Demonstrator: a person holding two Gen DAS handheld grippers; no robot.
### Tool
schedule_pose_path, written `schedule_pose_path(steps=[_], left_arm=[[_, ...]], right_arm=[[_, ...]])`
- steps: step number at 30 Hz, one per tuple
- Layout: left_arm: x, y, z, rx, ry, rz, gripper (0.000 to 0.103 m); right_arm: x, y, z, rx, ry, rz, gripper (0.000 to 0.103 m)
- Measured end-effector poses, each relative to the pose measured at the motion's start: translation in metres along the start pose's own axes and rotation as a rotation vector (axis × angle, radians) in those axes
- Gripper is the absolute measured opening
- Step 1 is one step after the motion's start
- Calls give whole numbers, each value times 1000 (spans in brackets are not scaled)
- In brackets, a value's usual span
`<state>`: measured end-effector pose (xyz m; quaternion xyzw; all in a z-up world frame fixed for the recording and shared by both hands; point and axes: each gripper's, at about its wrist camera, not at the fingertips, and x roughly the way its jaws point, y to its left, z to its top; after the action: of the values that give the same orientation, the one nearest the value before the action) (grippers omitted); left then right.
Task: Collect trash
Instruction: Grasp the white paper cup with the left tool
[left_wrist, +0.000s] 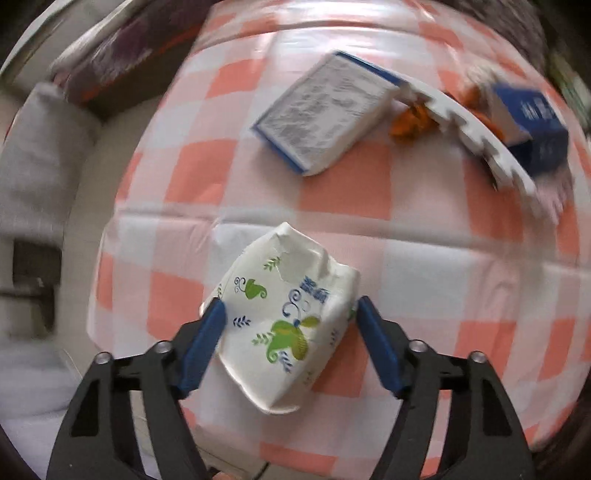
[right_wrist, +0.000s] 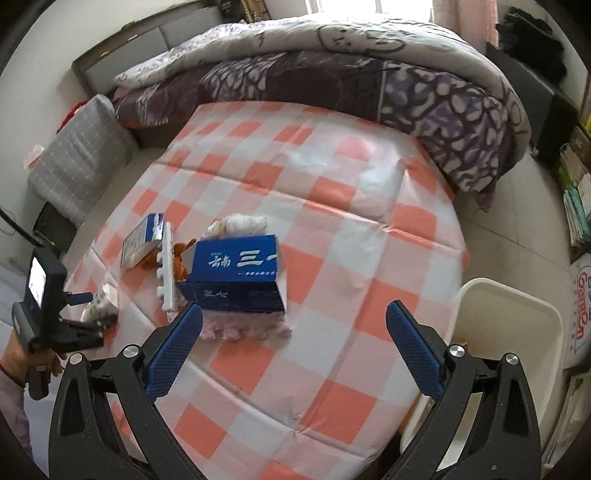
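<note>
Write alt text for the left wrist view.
The left tool brackets a crumpled white tissue pack with green leaf print on an orange-checked cloth. Beyond lie a blue-edged white box, a white foam strip and a blue carton.

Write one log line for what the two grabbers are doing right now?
left gripper: open around tissue pack | right gripper: open, empty, near blue box | bin: right of table
</note>
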<state>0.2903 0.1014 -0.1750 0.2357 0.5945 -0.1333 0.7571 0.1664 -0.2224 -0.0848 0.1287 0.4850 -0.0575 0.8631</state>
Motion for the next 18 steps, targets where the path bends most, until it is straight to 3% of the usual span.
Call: schedule_pose_path(steps=[8, 16, 18], left_arm=[[-35, 32, -28, -317, -110, -134, 44], [-94, 37, -67, -635, -303, -432, 41], [-113, 31, -74, -702, -354, -476, 41]], right_arm=[[7, 18, -3, -33, -3, 6, 95], [15, 41, -9, -62, -4, 51, 95], [18, 51, -11, -88, -4, 89, 95]])
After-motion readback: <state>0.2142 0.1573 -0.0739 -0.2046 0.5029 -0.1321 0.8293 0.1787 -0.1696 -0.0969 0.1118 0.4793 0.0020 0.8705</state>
